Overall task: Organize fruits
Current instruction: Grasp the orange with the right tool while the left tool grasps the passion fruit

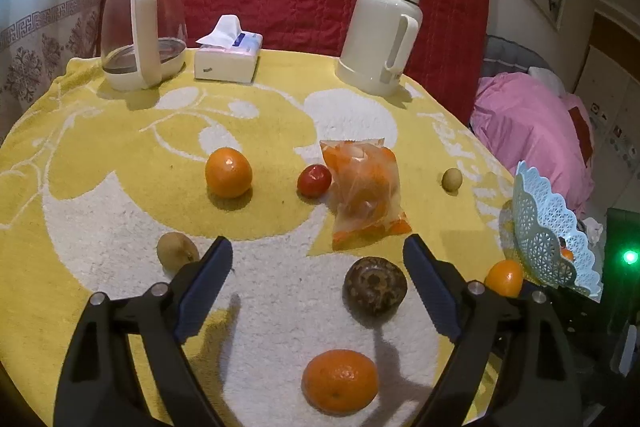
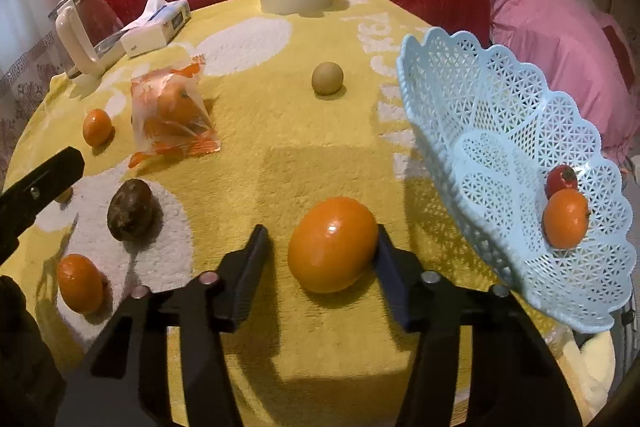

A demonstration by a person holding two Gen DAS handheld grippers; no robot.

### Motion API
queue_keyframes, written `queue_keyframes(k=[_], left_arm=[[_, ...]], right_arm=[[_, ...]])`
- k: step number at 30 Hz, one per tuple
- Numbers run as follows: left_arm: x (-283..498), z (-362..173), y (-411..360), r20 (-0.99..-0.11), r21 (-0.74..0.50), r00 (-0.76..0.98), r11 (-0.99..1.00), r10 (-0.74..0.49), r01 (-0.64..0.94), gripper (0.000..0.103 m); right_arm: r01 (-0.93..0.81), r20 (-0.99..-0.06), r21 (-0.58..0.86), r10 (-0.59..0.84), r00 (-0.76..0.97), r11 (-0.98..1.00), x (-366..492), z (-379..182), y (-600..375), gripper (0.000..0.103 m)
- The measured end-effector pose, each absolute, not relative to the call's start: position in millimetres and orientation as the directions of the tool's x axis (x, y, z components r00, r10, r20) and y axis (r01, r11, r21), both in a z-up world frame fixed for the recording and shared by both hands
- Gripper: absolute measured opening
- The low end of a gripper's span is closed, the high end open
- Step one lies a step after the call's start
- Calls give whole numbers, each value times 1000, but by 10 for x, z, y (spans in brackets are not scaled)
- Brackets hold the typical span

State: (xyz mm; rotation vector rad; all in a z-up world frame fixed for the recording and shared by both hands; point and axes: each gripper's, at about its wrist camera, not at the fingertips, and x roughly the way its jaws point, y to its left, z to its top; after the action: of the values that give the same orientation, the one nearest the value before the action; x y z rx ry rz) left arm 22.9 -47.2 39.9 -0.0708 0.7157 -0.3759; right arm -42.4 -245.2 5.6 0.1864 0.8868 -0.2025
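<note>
My right gripper point(image 2: 322, 241) is open around a large orange point(image 2: 332, 245) on the yellow cloth; its right finger touches the fruit, its left finger stands apart. The tilted blue lace basket point(image 2: 480, 115) at the right holds an orange point(image 2: 566, 219) and a small red fruit point(image 2: 562, 179). My left gripper point(image 1: 318, 249) is open and empty above the cloth. A dark brown fruit point(image 1: 375, 291) lies just inside its right finger. An orange point(image 1: 340, 381) lies near, another orange point(image 1: 229, 172), a red fruit point(image 1: 314, 180) and a brownish fruit point(image 1: 177, 251) lie beyond.
A plastic bag of oranges point(image 1: 366, 195) lies mid-table, a small greenish fruit point(image 1: 452, 179) to its right. A glass kettle point(image 1: 142, 23), a tissue box point(image 1: 228, 57) and a white thermos point(image 1: 382, 31) stand at the back. The table edge runs by the basket point(image 1: 548, 231).
</note>
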Motion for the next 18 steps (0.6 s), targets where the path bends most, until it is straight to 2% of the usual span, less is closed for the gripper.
queue_keyframes(k=[1,2,14,18], left_arm=[[232,391,-476,-629,-189,690,931,-359,313,86],[232,383,-486,-631,-186,688,931,-358,314,86],[271,282,-629,-668,-170,649,924,-363,343,79],[332,213,-695,-697,-176,615,919,-370,353,69]], right_arm=[[249,-777,85,-92,622,965,-435,65,-2465,42],[244,-774,94,-83,628,965,-446,70,-2469,40],[134,-747,151,24,665,979,-581,131,-2276,40],[107,-740,162,49,671,981,-635,152,-2214,40]])
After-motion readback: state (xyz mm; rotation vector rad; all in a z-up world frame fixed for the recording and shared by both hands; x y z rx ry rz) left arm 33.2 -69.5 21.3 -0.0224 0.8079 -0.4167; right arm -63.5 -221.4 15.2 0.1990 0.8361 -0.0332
